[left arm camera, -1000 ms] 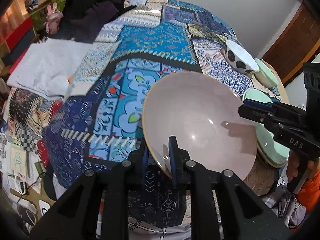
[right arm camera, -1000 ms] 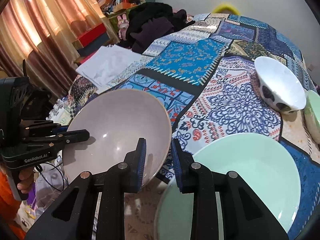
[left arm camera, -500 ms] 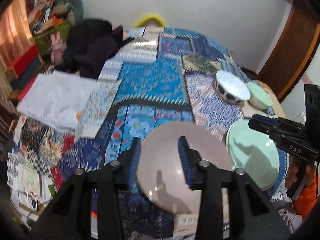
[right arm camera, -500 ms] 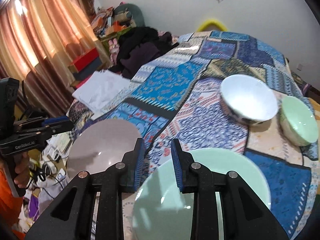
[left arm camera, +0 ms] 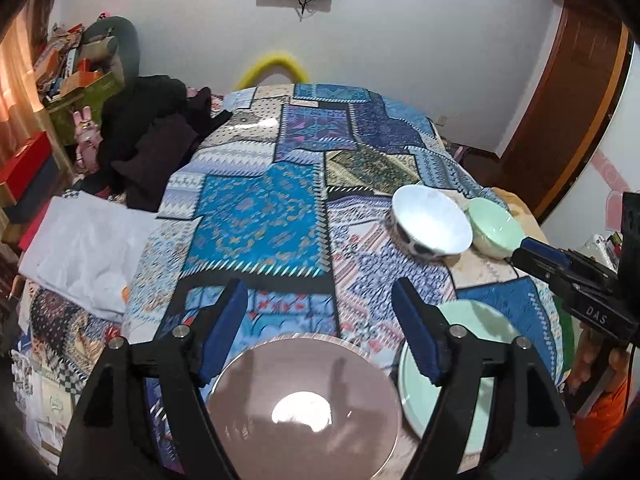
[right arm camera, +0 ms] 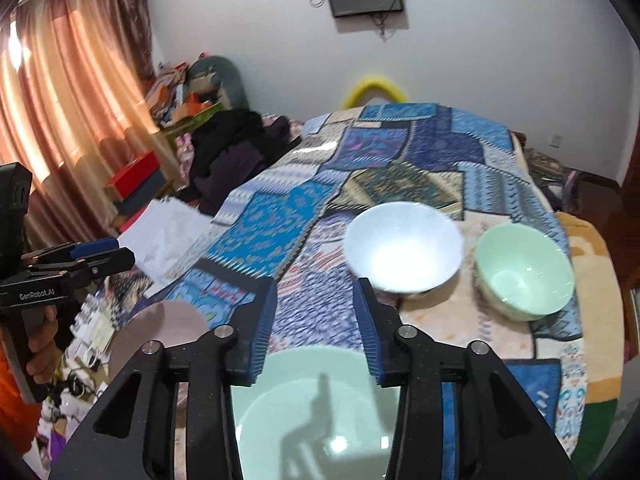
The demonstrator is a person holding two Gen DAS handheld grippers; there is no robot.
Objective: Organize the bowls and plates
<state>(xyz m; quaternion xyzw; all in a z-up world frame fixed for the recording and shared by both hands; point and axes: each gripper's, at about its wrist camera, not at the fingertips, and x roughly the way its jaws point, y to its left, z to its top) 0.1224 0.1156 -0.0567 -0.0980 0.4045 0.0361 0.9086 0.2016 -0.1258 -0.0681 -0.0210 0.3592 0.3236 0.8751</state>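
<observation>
A pinkish-grey plate [left arm camera: 308,404] lies flat on the patchwork cloth [left arm camera: 256,216], below my left gripper [left arm camera: 318,300]. Its jaws are opening wide, with nothing between them. A mint-green plate [right arm camera: 316,400] lies to the right of the pink one, under my right gripper [right arm camera: 315,292]. Those jaws are opening too and hold nothing. Farther back stand a white bowl [right arm camera: 404,252] with black spots outside and a small green bowl [right arm camera: 524,272], side by side. Each wrist view shows the other gripper at its edge: the right gripper [left arm camera: 528,252] and the left gripper [right arm camera: 100,252].
A pile of dark clothes [left arm camera: 160,140] and a white sheet [left arm camera: 80,248] lie at the left of the cloth. Curtains [right arm camera: 60,120] and cluttered boxes [left arm camera: 80,80] stand beyond. A wooden door [left arm camera: 568,120] is at the right. Loose items litter the floor [right arm camera: 88,340] at lower left.
My left gripper has let go of the pink plate's rim, and the plate now lies flat. Both grippers have risen and drawn back, and their jaws have spread apart.
</observation>
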